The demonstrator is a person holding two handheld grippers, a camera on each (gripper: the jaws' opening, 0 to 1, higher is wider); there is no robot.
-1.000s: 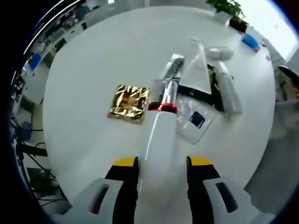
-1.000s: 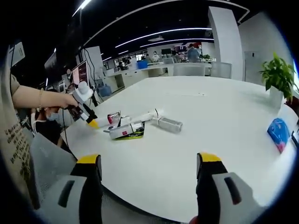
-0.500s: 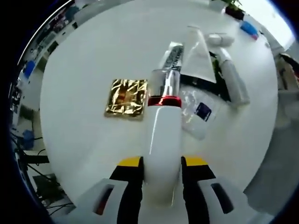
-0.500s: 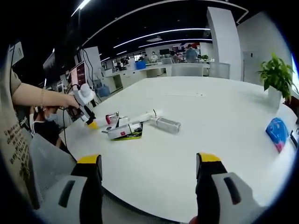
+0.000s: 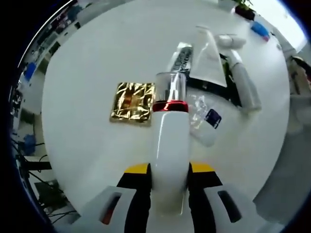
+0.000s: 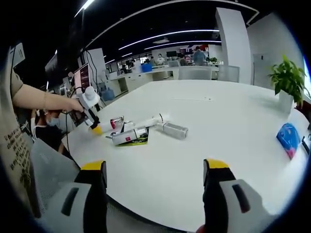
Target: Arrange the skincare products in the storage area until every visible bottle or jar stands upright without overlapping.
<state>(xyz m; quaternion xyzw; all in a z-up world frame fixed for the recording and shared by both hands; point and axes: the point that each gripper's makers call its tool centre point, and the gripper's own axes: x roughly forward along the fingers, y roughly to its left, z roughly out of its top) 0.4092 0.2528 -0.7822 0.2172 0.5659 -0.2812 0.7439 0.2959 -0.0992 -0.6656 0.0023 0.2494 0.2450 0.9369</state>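
Left gripper is clamped on a white bottle with red band and clear cap, near the table's near edge. Beyond it lie a gold sachet, a white tube and other products, none upright. Right gripper stands parted, holding nothing.

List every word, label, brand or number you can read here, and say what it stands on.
None can be read.
Silver tube: dark lettering, too blurred.
Clear sachet: dark blue label, too small.
White bottle with red band, shut in the left gripper: no text visible.
Beige sleeve: print, illegible.
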